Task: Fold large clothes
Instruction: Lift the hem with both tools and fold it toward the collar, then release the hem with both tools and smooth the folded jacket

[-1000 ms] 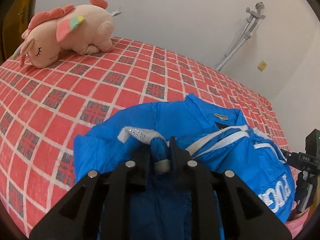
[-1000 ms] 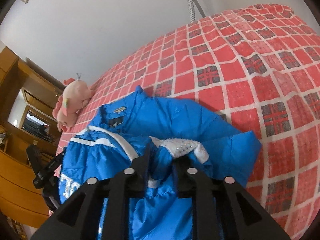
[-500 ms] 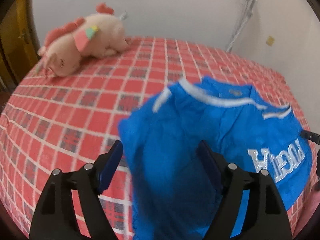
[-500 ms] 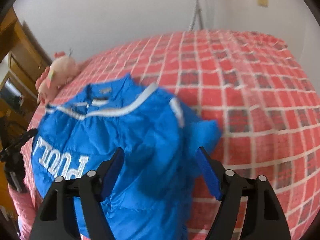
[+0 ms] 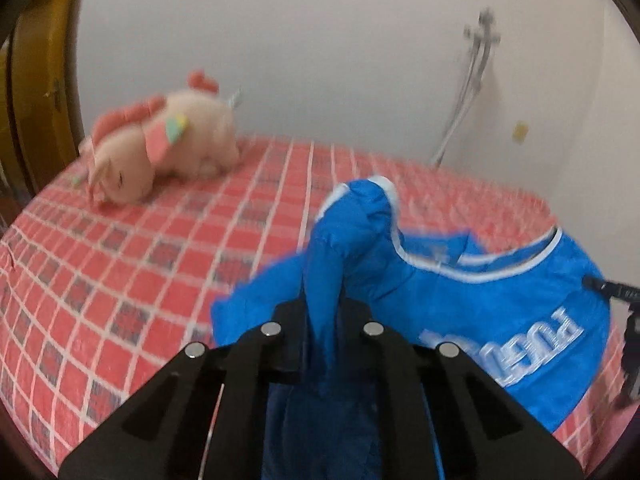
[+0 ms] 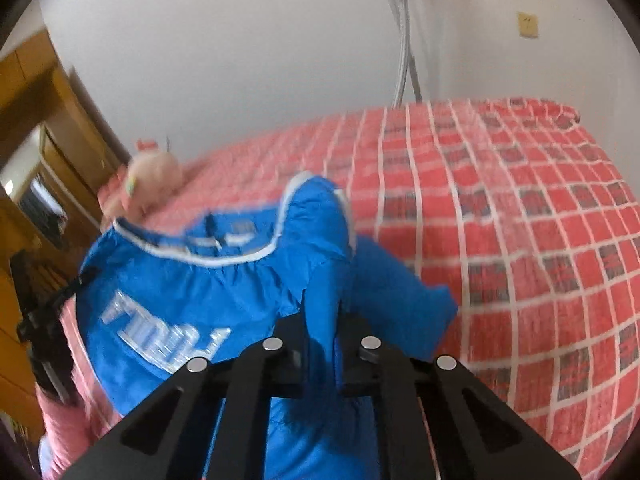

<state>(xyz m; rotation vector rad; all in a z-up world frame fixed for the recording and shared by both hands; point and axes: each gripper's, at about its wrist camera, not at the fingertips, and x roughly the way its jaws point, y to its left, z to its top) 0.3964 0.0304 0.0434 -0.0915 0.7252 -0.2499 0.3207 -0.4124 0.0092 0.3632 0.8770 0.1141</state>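
Left wrist view: the left gripper (image 5: pixel 323 322) has its jaws drawn together on a fold of the blue jacket (image 5: pixel 460 304), the cloth rising between the fingers in a narrow ridge. The rest of the jacket spreads to the right over the red checked bedspread (image 5: pixel 160 264), its white piping and white lettering facing up; the letters are too blurred to read. A peak of fabric stands up above the pinched fold. At the right edge of this view part of the other black tool shows against the jacket's far side.

Right wrist view: the right gripper (image 6: pixel 323 326) is likewise clamped on a raised fold of the jacket (image 6: pixel 192 292), with the lettered panel lying to the left and a loose sleeve-like flap trailing right onto the bedspread (image 6: pixel 540 240).

A pink plush toy (image 5: pixel 160 148) lies on the bedspread near the wall, well apart from the jacket. A metal stand (image 5: pixel 468 92) leans against the white wall beyond the bed. Wooden furniture (image 6: pixel 44 128) borders the bed on the plush toy's side. Both views are motion-blurred.
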